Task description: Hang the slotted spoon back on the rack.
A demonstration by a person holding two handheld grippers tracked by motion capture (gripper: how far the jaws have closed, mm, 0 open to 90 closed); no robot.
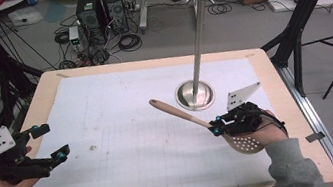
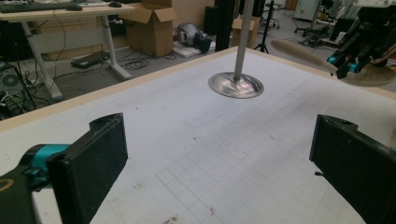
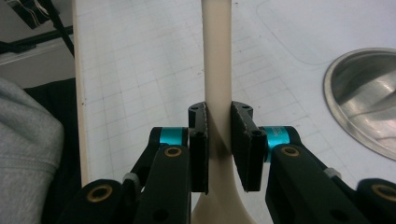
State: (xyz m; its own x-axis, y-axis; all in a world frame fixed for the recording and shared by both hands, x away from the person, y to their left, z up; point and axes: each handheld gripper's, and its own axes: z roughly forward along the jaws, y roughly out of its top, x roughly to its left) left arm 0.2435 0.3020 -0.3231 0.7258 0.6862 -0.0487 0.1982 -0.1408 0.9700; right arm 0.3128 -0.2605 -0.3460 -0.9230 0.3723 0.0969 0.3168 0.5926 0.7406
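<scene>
Nearest the high camera, the right gripper [image 1: 216, 127] is seen clamped on a pale wooden slotted spoon [image 1: 194, 118], lifted off the white gridded mat [image 1: 125, 130]; hanging it on the tall steel hook stand [image 1: 198, 58] is judged the remaining step. No containers are seen. From the left gripper view, the left gripper [image 2: 215, 158] is held wide and empty. From the right gripper view, both pads are pressed against the spoon's neck.

Beige slotted spoon [image 1: 193, 118], handle angled up-left, perforated bowl near table's right front edge, neck clamped in tongs [image 1: 216, 127]
</scene>
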